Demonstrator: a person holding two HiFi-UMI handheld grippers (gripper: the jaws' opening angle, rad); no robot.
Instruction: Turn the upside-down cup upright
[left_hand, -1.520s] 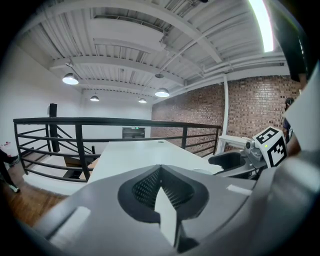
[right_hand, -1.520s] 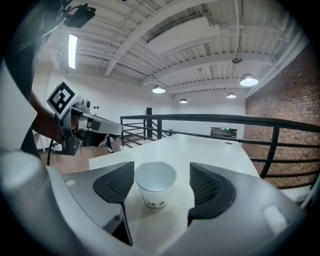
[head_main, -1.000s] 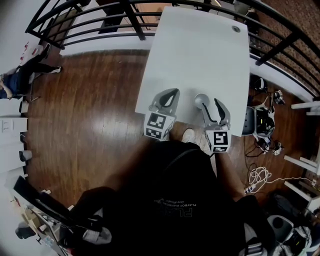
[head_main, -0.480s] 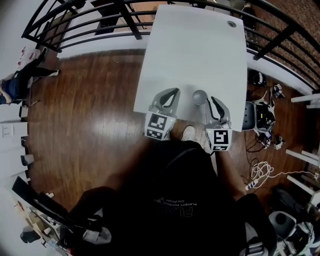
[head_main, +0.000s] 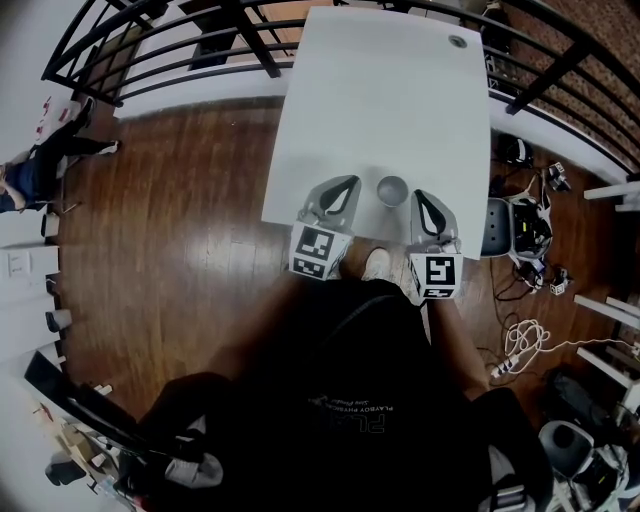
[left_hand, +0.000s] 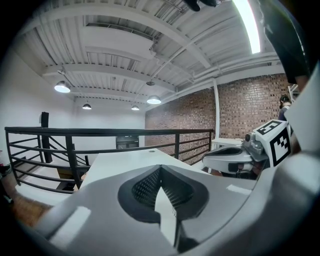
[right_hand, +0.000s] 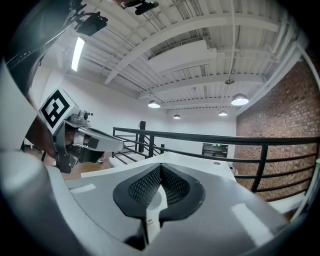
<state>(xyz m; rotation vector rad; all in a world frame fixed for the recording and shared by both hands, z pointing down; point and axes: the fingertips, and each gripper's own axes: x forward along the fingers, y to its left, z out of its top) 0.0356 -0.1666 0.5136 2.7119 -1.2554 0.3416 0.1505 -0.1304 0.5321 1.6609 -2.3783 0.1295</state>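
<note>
A small grey cup stands mouth up near the front edge of the white table, its rim showing as a pale ring. My left gripper lies to its left and my right gripper to its right, both clear of the cup. In the left gripper view the left gripper is shut with its ribbed pads meeting and nothing between them. The right gripper is likewise shut and empty in its own view. Neither gripper view shows the cup.
A black railing runs behind and beside the table above a wooden floor. The table has a round grommet at its far right corner. Cables and gear lie on the floor to the right.
The right gripper's jaws have closed with nothing in them, and it now sits apart from the cup. The cup now shows its open mouth. The left gripper has stayed put.
</note>
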